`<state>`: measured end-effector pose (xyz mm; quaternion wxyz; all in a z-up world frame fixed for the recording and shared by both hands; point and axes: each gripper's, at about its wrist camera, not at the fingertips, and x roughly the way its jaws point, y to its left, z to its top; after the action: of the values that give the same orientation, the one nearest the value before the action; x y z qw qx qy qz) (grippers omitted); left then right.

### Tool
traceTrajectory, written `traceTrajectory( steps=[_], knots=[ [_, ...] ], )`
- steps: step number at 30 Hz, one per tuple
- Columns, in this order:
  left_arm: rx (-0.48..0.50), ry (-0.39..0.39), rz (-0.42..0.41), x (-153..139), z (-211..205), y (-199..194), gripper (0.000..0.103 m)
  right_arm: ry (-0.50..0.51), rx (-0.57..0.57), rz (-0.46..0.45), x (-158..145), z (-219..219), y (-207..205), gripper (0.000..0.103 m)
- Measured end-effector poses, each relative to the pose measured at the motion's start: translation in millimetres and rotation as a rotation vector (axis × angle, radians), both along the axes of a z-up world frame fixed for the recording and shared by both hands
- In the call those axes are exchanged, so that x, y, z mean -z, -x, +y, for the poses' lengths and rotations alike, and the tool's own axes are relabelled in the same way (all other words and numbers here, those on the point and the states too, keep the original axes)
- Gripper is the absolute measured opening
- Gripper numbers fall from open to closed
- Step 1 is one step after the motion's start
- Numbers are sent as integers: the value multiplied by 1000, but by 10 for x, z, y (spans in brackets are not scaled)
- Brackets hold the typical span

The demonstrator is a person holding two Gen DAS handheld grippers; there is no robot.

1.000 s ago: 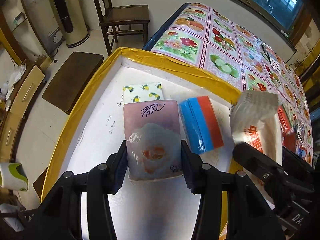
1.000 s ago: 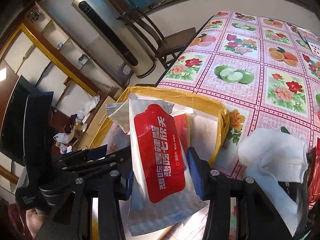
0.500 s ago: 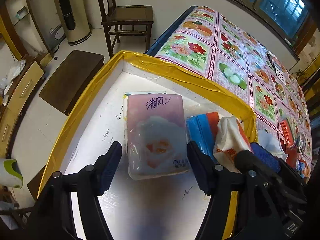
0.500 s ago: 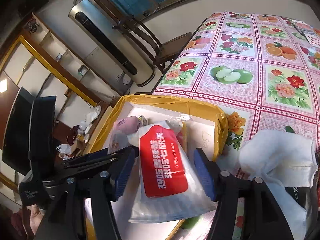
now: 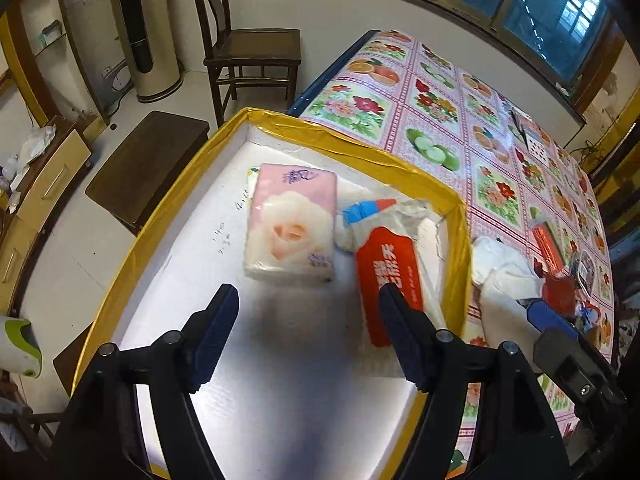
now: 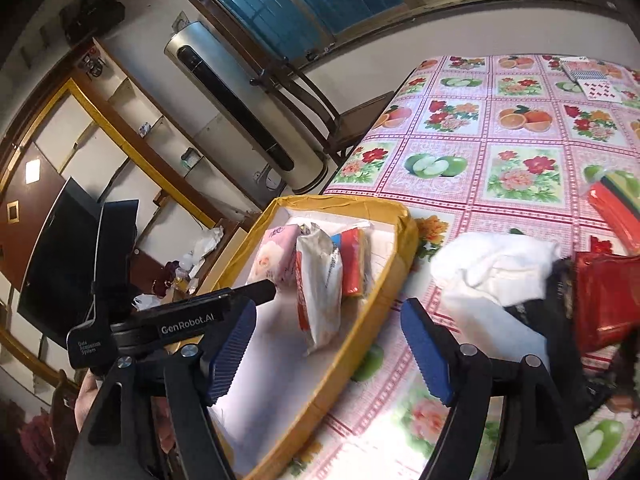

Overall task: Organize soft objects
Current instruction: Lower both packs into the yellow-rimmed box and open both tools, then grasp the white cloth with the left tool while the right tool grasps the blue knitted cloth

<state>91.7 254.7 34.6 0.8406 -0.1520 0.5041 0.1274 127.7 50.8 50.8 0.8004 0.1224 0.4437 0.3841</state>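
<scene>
Nearest in the left wrist view, the left claw (image 5: 308, 330) hangs over the white floor of the shallow yellow-taped tray (image 5: 344, 148), its blue-padded fingers spread wide with nothing between them. Just beyond it lies the pink tissue pack printed with a rose (image 5: 292, 226), flat in the tray. Beside that, touching its right edge, rests the white wet-wipe pouch with a red label (image 5: 390, 276), partly covering a blue-and-red pack (image 5: 366, 210).

In the right wrist view, the right claw (image 6: 328, 346) is likewise spread and empty, poised above the tray's right rim and the flowered plastic cloth of the bench (image 6: 500, 148).

Both packs appear to be placed, so the step in hand looks like a release, with the next pickup to come. The likely target is the crumpled white cloth (image 6: 496, 272) lying on the bench just outside the tray. Taking it calls for the right claw to swing right and pinch a raised fold.

Touching the cloth's far side are a red foil packet (image 6: 608, 292) and something dark, which could be caught in the grasp. Farther off stand a wooden chair (image 5: 252, 48) and a tall floor-standing air conditioner (image 6: 236, 108).
</scene>
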Motion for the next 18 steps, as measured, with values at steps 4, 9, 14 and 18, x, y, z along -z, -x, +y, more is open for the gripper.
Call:
traceTrajectory(
  steps=[4,9,14,18],
  knots=[
    [66,11,-33,-52,-364,141,72,37,23,-62,-36,-548,296,81],
    [143,23,-52,-69,-832,258,75,131,99,-145,-22,-1226,633,86],
    [211,86,-34,23,-1273,244,75,157,193,-125,121,-1857,812,90],
    [224,115,-19,86,-1543,158,75,143,248,-70,267,-2225,835,91]
  ],
)
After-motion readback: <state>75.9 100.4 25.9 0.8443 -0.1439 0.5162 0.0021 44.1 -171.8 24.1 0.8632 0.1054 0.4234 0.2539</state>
